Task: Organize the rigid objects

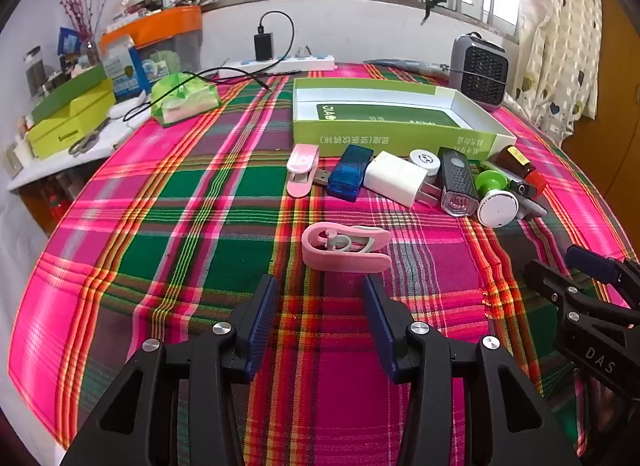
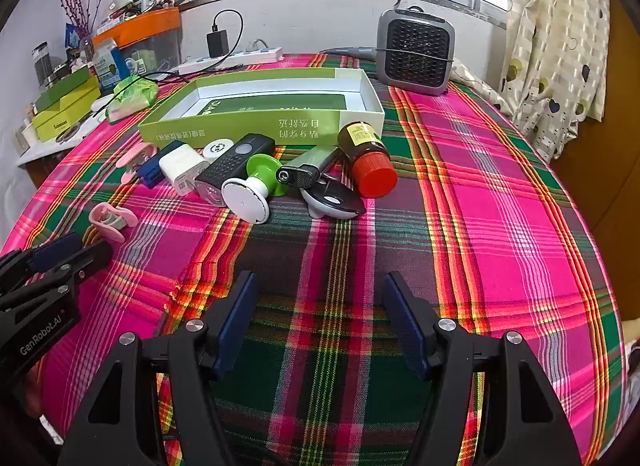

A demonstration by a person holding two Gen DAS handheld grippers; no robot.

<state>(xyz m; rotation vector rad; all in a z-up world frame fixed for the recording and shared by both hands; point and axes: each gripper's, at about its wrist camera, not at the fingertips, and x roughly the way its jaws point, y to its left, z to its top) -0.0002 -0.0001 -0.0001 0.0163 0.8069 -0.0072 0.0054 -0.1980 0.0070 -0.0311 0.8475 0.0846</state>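
A pink clip [image 1: 344, 248] lies alone on the plaid cloth just beyond my left gripper [image 1: 320, 294], which is open with nothing between its fingers. Behind it a row of small items lines the front of an open green box [image 1: 392, 133]: a pink stapler [image 1: 302, 169], blue USB stick [image 1: 348, 171], white charger [image 1: 396, 177], black bike light [image 1: 456, 181], green-and-white stamp [image 1: 494, 197]. In the right wrist view the brown red-capped bottle [image 2: 370, 157], lighter [image 2: 306, 167] and stamp [image 2: 252, 189] lie ahead of my right gripper [image 2: 320, 294], also open and empty.
A grey fan heater [image 2: 416, 49] stands at the far right of the bed. A power strip [image 1: 280, 63] with a black adapter lies by the wall. Green boxes and clutter fill a side table [image 1: 60, 161] at left. A curtain [image 2: 560, 45] hangs at right.
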